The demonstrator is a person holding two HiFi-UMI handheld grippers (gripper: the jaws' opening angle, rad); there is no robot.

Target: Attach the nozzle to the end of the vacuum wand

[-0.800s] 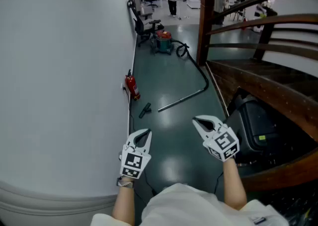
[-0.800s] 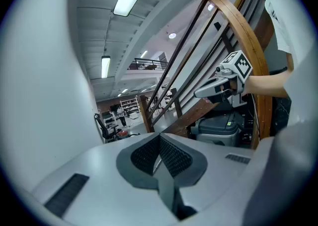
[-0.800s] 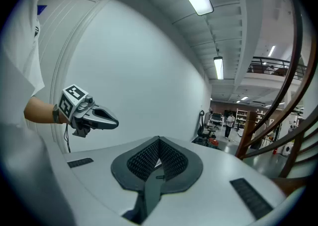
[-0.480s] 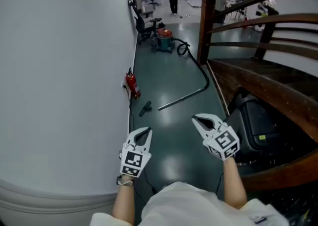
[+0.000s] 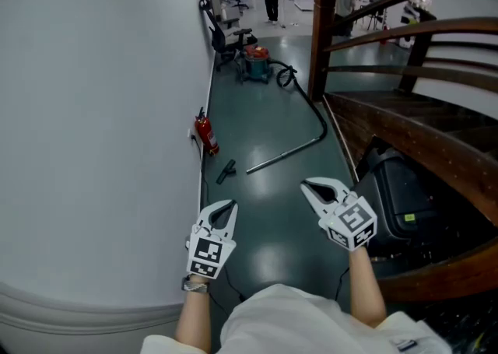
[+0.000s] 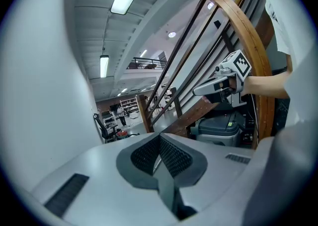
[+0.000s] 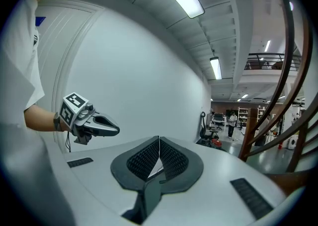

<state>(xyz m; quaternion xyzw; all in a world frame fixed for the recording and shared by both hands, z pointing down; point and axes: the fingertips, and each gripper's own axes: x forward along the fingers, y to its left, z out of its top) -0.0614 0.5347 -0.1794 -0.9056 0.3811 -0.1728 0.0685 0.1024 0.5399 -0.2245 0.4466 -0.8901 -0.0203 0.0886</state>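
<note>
Left hand-held gripper (image 5: 230, 205) and right hand-held gripper (image 5: 306, 186), jaws together, empty.

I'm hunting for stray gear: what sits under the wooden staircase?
A dark lidded bin with a small yellow-green label stands under the wooden staircase. Whatever lies behind and beside it is covered by the stair timbers and shadow.

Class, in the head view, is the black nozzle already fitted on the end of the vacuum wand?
No, the nozzle lies by itself on the floor, apart from the near end of the wand.
</note>
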